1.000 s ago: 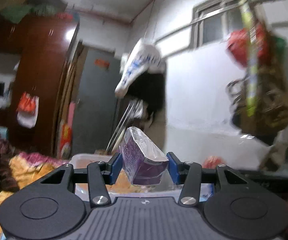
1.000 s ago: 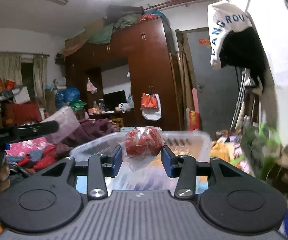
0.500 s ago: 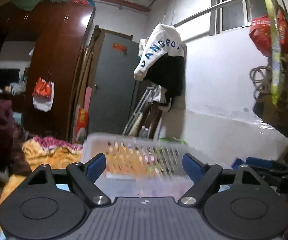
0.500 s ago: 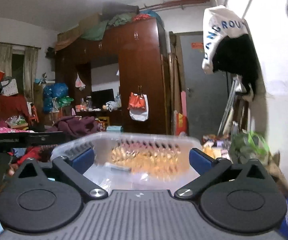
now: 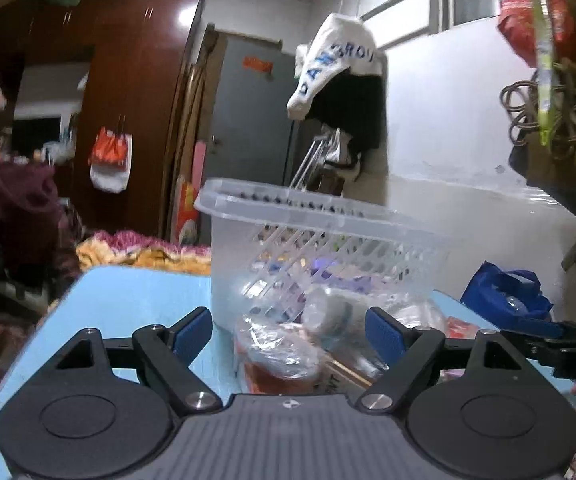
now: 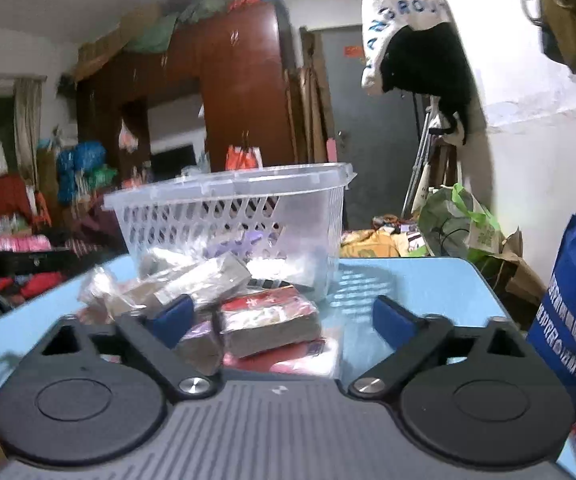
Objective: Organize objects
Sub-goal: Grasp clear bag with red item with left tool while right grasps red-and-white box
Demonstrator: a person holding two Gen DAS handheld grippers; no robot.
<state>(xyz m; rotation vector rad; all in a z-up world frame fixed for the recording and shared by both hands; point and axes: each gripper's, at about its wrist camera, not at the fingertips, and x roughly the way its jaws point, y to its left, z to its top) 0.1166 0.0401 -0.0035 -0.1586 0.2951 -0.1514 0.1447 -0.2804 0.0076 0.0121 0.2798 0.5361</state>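
Observation:
A clear plastic basket (image 5: 247,216) (image 6: 320,184) stands on the light blue table (image 5: 127,296) (image 6: 420,284), with a purple packet dimly visible through its wall. My left gripper (image 5: 290,330) is open and empty, low over a plastic-wrapped reddish packet (image 5: 275,364) and a whitish wrapped item (image 5: 336,312) lying in front of the basket. My right gripper (image 6: 283,318) is open and empty, just above a wrapped red-and-grey packet (image 6: 267,322). A silver wrapped packet (image 6: 203,276) lies beyond it against the basket.
A blue bag (image 6: 572,312) (image 5: 504,292) stands right of the table. A white and black garment (image 5: 340,92) hangs on the wall behind. A brown wardrobe (image 6: 239,92) and piles of clothes (image 5: 11,216) fill the left. Green bags (image 6: 460,224) sit on the floor.
A second ago the left gripper held a purple packet and the right a red packet over the basket. Both let go, opened and dropped down to the packets on the table.

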